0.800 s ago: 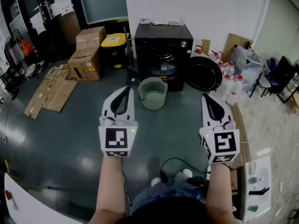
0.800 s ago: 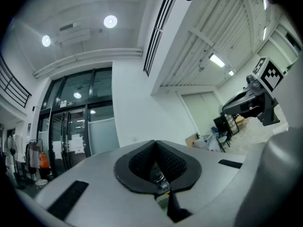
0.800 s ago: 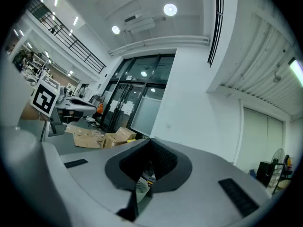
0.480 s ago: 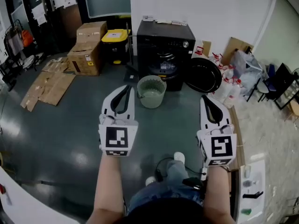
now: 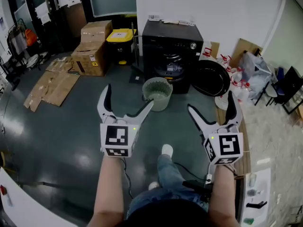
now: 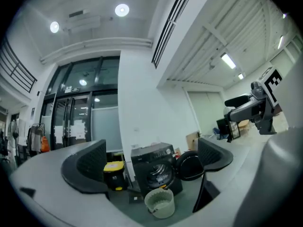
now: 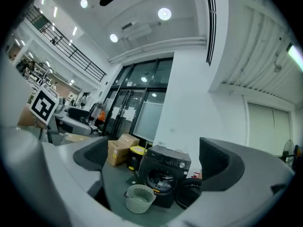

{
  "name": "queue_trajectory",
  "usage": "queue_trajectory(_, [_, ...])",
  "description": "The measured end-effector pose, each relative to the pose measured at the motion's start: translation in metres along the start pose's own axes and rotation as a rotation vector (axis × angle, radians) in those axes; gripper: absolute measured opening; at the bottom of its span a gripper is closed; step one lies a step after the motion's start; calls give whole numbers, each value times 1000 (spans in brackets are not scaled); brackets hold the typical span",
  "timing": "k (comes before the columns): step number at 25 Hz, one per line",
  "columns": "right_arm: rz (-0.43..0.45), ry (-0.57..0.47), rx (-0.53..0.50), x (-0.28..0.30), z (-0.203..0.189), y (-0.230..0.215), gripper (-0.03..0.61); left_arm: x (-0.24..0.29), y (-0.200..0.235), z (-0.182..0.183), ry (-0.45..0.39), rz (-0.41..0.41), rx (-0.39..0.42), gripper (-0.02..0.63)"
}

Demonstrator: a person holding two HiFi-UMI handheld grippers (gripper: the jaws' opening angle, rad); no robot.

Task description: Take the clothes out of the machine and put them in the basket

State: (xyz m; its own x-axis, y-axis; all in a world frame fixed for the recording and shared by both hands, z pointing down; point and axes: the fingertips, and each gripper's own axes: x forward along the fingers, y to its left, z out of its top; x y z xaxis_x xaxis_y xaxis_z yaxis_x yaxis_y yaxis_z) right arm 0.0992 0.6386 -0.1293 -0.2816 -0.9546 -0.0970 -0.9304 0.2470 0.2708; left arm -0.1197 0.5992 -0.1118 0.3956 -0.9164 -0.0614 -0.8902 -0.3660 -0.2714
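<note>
the left claw (image 5: 129, 96) and the right claw (image 5: 209, 101) are both released, jaws spread wide with nothing between them in either gripper view. they are held out roughly level in front of the person, well apart from the washing machine (image 5: 173, 39). that reads as an approach posture: the claws are opened in advance so that either can go straight into the drum. the machine's round door (image 5: 208, 77) hangs swung fully out to the right, which leaves the opening free. the clothes (image 5: 170, 69) show only as a pale bundle inside the drum, too small to tell how many pieces there are. the basket (image 5: 157, 92), a pale green perforated tub, stands upright on the floor (image 5: 71, 126) just in front of the opening and slightly left of it, and it looks empty. that spot is probably chosen so that a garment pulled out needs only a short drop. both gripper views frame machine and basket between their jaws, so both claws point at the work. the task seems not yet begun, and the next move calls for closing in on the drum.
</note>
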Motion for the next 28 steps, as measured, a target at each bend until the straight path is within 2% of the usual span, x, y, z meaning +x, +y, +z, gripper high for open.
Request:
queue_trajectory(6, [32,96,41,55,-38,-26,569,52,8,-16,37,-17,82,566])
queue_trajectory(11, [45,124,28,117,-64,-50,566,119,23,-26,47,-17,64,565])
queue_trajectory(15, [23,110,37,164,-73,-83,563,178,31,-29,54,-13,22,565])
queue_trajectory(23, [11,154,53,257,-114,-157,535,306,31,-37,74,-25,15,565])
queue_trajectory(28, [-22,153,56,296,-127,-190,528,354,30,-45,81,-25,22,565])
